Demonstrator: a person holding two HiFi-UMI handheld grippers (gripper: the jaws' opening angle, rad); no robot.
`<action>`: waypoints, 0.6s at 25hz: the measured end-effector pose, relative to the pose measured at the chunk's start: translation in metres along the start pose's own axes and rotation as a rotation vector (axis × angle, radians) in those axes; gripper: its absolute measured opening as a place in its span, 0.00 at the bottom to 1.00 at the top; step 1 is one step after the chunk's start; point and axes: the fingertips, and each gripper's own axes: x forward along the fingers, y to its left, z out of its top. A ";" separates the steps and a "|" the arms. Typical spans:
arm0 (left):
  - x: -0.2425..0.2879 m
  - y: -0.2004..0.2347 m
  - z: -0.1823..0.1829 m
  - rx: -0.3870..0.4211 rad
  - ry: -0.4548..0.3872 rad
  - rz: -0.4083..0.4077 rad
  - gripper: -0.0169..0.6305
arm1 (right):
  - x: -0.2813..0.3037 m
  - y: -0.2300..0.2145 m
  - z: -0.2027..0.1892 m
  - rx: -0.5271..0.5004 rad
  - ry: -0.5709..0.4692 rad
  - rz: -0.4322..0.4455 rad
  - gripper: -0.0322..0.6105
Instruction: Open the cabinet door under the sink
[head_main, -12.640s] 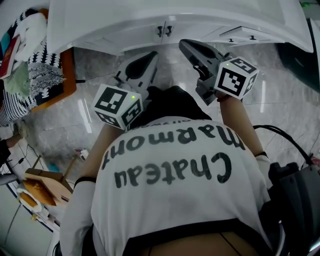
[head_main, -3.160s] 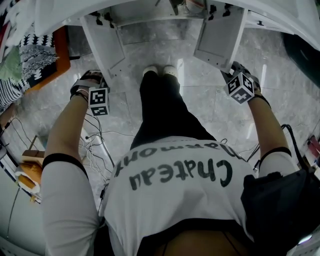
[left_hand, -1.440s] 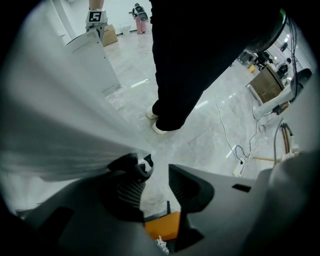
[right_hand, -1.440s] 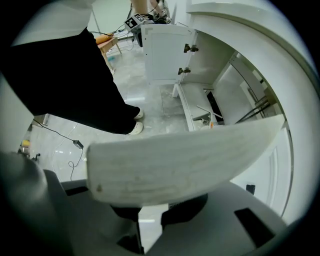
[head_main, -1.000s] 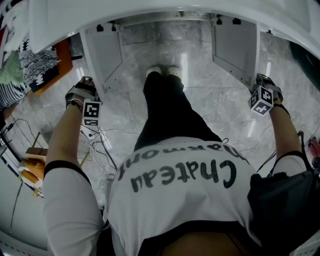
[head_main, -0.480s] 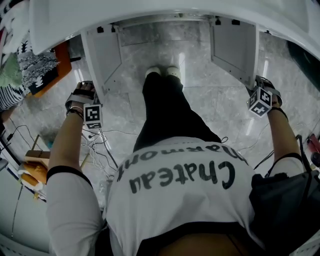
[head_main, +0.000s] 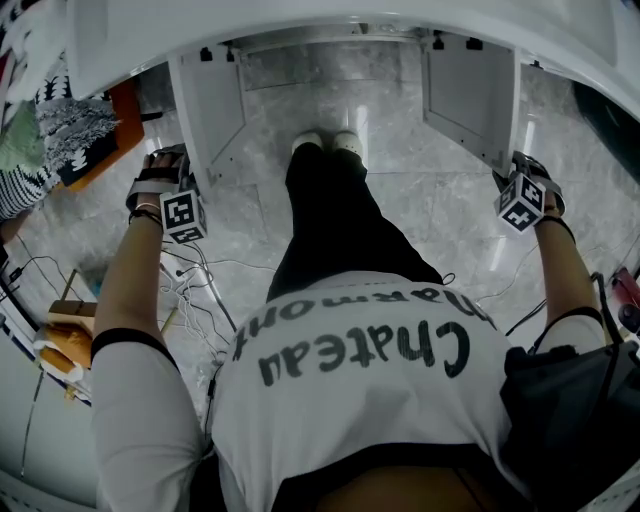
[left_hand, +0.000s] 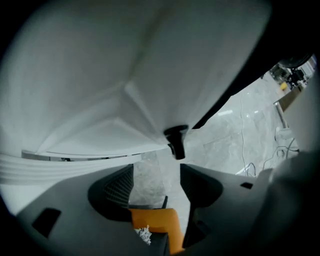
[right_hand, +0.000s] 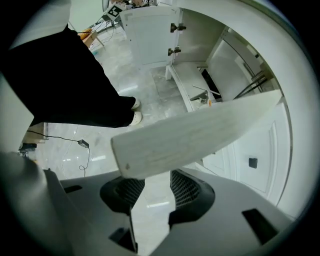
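Observation:
Both white doors under the sink stand swung out: the left door (head_main: 205, 110) and the right door (head_main: 470, 95). My left gripper (head_main: 160, 172) points down beside the left door's outer edge. In the left gripper view that door (left_hand: 100, 85) fills the top, and its black knob (left_hand: 175, 141) sits just past my left gripper (left_hand: 156, 172); the jaws have just been opening, with only floor between them. My right gripper (head_main: 527, 172) hangs by the right door. Its jaws (right_hand: 152, 187) have just been opening too; the door's edge (right_hand: 195, 131) crosses just beyond the fingertips, untouched.
The person's legs and white shoes (head_main: 325, 145) stand between the doors. Cables (head_main: 190, 280) trail over the marble floor at left. An orange-edged stand with cloths (head_main: 125, 125) is at far left. Pipes and a shelf (right_hand: 205, 92) show inside the cabinet.
Long ago both doors were shut; now they stand open. In the last second my left gripper rolled and shifted up the picture toward the left door. The right gripper hardly moved.

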 end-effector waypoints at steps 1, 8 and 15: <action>-0.001 0.003 -0.002 -0.011 0.002 0.009 0.45 | -0.002 -0.001 -0.001 0.006 0.004 -0.005 0.31; -0.024 0.020 -0.012 -0.117 0.035 0.086 0.43 | -0.025 -0.012 -0.002 0.076 -0.017 -0.072 0.30; -0.068 0.047 -0.041 -0.395 0.099 0.247 0.37 | -0.062 -0.023 -0.009 0.199 -0.056 -0.146 0.25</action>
